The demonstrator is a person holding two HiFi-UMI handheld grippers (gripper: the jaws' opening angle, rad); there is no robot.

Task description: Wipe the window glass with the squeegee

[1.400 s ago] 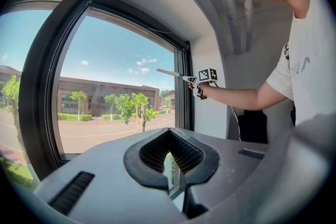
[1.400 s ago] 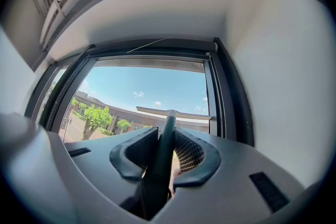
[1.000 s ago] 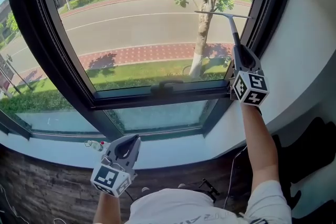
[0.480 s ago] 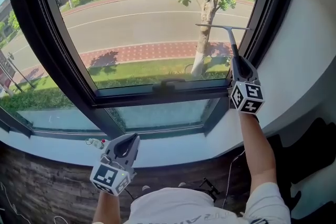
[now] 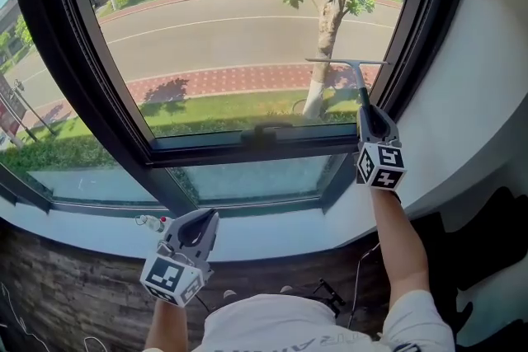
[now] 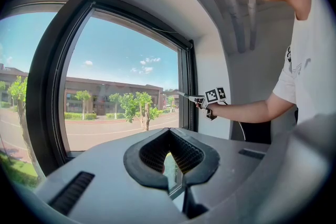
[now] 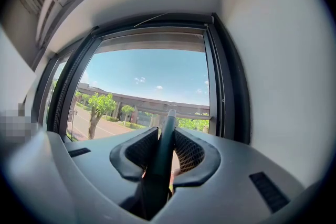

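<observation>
right gripper (image 5: pixel 364 105): raised at the window's right side, jaws clamped on the squeegee's dark handle.
squeegee (image 5: pixel 358 81): blade level across the lower right of the upper window glass (image 5: pixel 231 45), close to the right window frame (image 5: pixel 417 21). No view settles whether the blade touches the pane.
left gripper (image 5: pixel 206 218): low by the white sill (image 5: pixel 272 235), well apart from the squeegee.
head view alone: both grippers at once, the lower pane (image 5: pixel 247 177), and a tree (image 5: pixel 326 29) outside behind the blade.
left gripper view alone: its own jaws drawn together at the tips with nothing between them, and the person's forearm (image 6: pixel 247 110) reaching to the window from the side.
right gripper view alone: the handle (image 7: pixel 161 157) running up between both ribbed pads (image 7: pixel 189 152), with the blade a thin bar above it.
</observation>
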